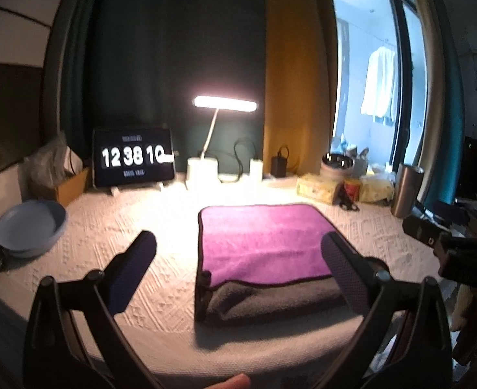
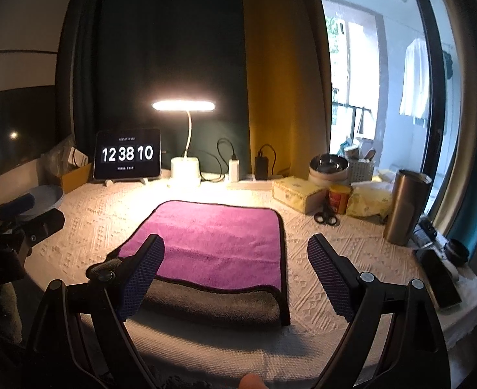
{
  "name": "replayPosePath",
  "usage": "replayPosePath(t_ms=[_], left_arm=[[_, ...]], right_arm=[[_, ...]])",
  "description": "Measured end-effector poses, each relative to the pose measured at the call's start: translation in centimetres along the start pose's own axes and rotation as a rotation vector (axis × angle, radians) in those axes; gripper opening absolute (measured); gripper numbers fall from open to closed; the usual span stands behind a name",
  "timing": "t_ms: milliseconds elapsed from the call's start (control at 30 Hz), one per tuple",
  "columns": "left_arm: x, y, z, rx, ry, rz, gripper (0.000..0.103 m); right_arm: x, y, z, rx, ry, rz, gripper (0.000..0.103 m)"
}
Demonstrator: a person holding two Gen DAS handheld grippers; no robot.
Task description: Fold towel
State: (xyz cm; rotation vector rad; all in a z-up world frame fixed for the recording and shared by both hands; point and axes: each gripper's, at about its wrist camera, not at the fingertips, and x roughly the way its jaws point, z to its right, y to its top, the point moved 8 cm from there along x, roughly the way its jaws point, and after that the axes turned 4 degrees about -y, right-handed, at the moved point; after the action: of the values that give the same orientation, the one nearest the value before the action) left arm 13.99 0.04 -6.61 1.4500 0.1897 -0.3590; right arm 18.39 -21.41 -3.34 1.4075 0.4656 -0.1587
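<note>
A purple towel [image 1: 261, 243] with a grey underside and dark trim lies folded on the white textured table cover; it also shows in the right wrist view [image 2: 212, 243]. Its grey lower layer sticks out at the near edge. My left gripper [image 1: 238, 253] is open and empty, held above the table's near side, its right finger over the towel's near right part. My right gripper [image 2: 235, 256] is open and empty, hovering over the towel's near edge. Each gripper shows at the edge of the other's view.
At the back stand a tablet clock [image 2: 127, 154], a lit desk lamp [image 2: 184, 165] and chargers. A blue plate [image 1: 30, 227] sits at left. At right are tissue packs [image 2: 295, 191], a red can, scissors [image 2: 326, 215], a steel tumbler [image 2: 405, 206] and a metal bowl.
</note>
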Motion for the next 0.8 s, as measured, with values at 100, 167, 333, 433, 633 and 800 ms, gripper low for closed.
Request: replayPosePath(t_ms=[100,167,333,433,633,800], left_arm=[[2.3,-1.2,-0.7,-0.021,-0.003,-0.081,0.102],[3.5,-1.9,-1.1,-0.025,0.0,-0.116,0.102],[5.8,-3.4,-1.4,-0.028,0.009,-0.187,0.101],[7.2,-4.5,-1.6,-0.035,0.001,-0.234,0.095],[9.2,-6.8,-2.0,-0.048,-0.013,-0.335,0.079],[10.1,-8.1,-2.3,-0.049,-0.013,-0.387,0.066]], right_arm=[[1.7,-0.8,0.7,0.009,-0.001,-0.047,0.088],[2.5,-1.3,1.0,0.01,-0.001,-0.069,0.086],[5.3,-3.2,2.0,0.024,-0.002,-0.15,0.082],[7.0,-4.6,2.6,0.031,-0.003,-0.207,0.076],[8.9,-6.8,3.2,0.044,-0.002,-0.286,0.068],[10.1,-8.1,3.3,0.044,0.005,-0.333,0.064]])
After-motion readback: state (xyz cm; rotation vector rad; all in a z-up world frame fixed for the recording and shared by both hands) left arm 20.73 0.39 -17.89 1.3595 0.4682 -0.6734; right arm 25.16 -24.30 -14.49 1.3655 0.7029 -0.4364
